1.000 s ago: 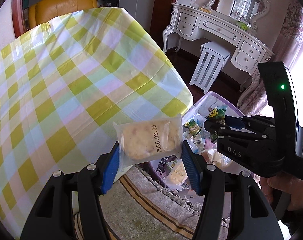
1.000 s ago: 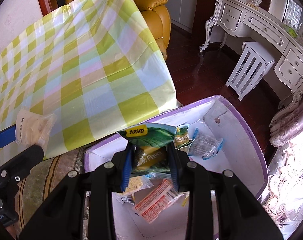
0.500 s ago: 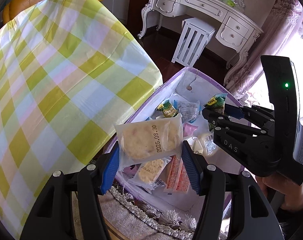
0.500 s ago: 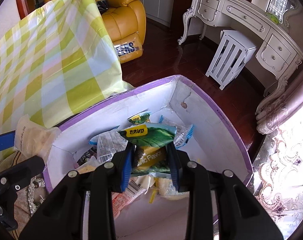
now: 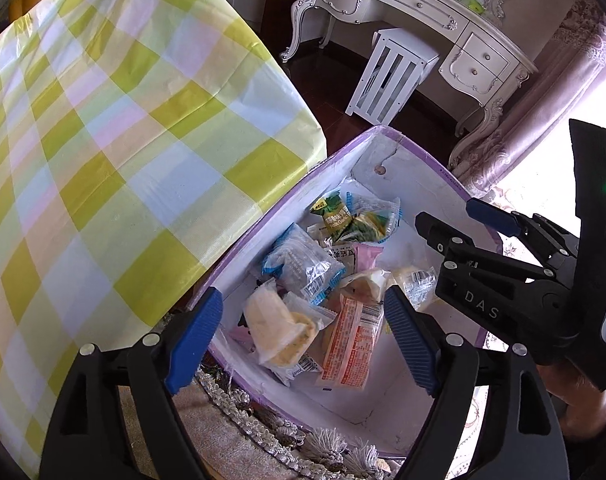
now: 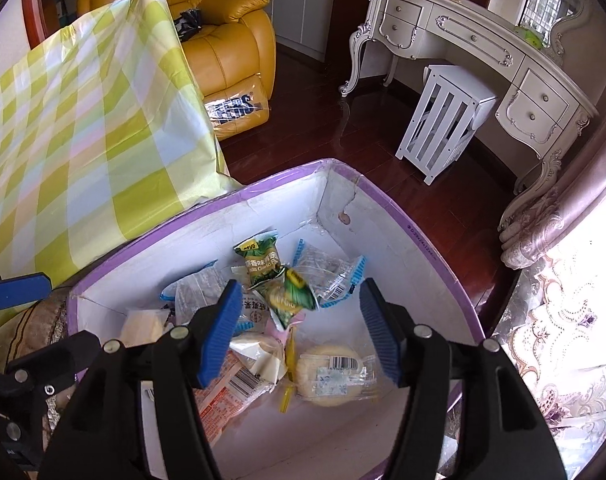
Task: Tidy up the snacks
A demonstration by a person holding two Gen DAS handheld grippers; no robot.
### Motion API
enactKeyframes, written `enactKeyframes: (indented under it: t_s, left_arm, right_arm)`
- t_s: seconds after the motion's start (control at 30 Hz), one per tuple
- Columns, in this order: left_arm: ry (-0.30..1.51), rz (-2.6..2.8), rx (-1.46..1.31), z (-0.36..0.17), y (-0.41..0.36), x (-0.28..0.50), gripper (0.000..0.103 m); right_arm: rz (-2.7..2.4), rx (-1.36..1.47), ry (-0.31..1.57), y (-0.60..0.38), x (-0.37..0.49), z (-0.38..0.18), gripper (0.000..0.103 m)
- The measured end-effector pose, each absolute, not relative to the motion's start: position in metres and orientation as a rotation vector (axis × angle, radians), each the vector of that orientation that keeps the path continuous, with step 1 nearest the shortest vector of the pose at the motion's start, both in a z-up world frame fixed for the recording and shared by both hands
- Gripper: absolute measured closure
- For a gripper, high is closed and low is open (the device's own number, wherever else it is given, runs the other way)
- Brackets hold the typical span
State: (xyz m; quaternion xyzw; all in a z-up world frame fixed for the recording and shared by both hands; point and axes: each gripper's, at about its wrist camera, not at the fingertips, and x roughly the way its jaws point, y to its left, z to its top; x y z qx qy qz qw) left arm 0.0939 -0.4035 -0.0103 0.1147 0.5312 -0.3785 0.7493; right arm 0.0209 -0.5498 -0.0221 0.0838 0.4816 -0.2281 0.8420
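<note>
checked tablecloth [image 5: 115, 140] draped left | yellow armchair [image 6: 223, 40] | white dressing table [image 6: 475, 48] | white slatted stool [image 6: 443, 120]

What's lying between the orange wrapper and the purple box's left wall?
A clear packet of pale yellow cake lies between the orange wrapper and the box wall, seen in the left wrist view.

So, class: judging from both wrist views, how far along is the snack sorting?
Done: many snack packets lie in the purple-rimmed box. In hand: nothing; left gripper and right gripper have just been opening, both empty. Left: none visible on the checked tablecloth.
</note>
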Motion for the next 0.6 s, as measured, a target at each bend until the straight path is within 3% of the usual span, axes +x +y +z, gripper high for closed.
enactKeyframes:
  t_s: [0.2,0.6]
  left_arm:
    - [1.175,-0.801,0.151,0.002,-0.372,0.084,0.015]
    - [1.187,-0.736,-0.027,0.011,-0.296,0.034,0.009]
  right_arm:
    - [-0.494,0.148,0.996,-0.535,0.010,-0.003,0.029]
    - [-0.478,0.105,0.984,-0.502,-0.030,0.026,0.028]
